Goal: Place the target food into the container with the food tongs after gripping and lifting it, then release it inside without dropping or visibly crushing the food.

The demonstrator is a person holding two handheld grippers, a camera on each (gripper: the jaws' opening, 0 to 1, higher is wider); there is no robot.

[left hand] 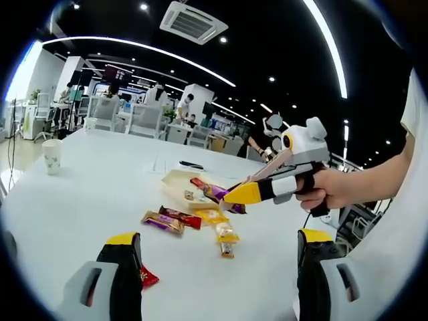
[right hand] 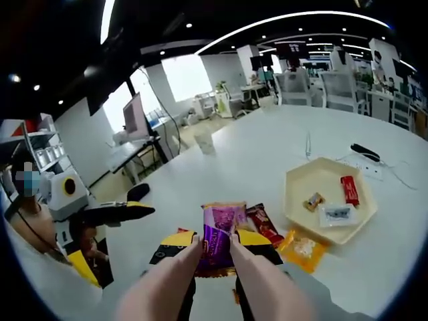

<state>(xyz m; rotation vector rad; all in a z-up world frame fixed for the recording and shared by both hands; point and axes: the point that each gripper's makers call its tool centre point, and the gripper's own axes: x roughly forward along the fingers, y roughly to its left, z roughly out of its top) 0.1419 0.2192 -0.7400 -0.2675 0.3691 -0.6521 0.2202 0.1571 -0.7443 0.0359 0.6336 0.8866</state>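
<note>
In the right gripper view the tongs (right hand: 215, 264) rise nearest the lens, their two pale arms pinched on a purple snack packet (right hand: 221, 237), lifted above the white table (right hand: 267, 154). The right gripper (right hand: 214, 249), yellow tipped, squeezes those tongs between its jaws. In the left gripper view the left gripper (left hand: 217, 257) stands with its black and yellow jaws wide apart, nothing between them, a red wrapper (left hand: 148, 277) lying just beside its left jaw.

The table is broad, with much bare surface on its far side; its near edge runs along the lower right of the left gripper view. The pale hexagonal container (right hand: 329, 199) sits well apart from the table's edges, right of the held packet in the right gripper view, and has bare floor left beside the three small wrapped pieces in it. Just beside its near rim lie an orange packet (right hand: 302, 249) and a red packet (right hand: 263, 225). A paper cup (left hand: 52, 156) stands alone near the far left edge. Small loose snacks (left hand: 200, 221) are scattered between the container and the left gripper.
</note>
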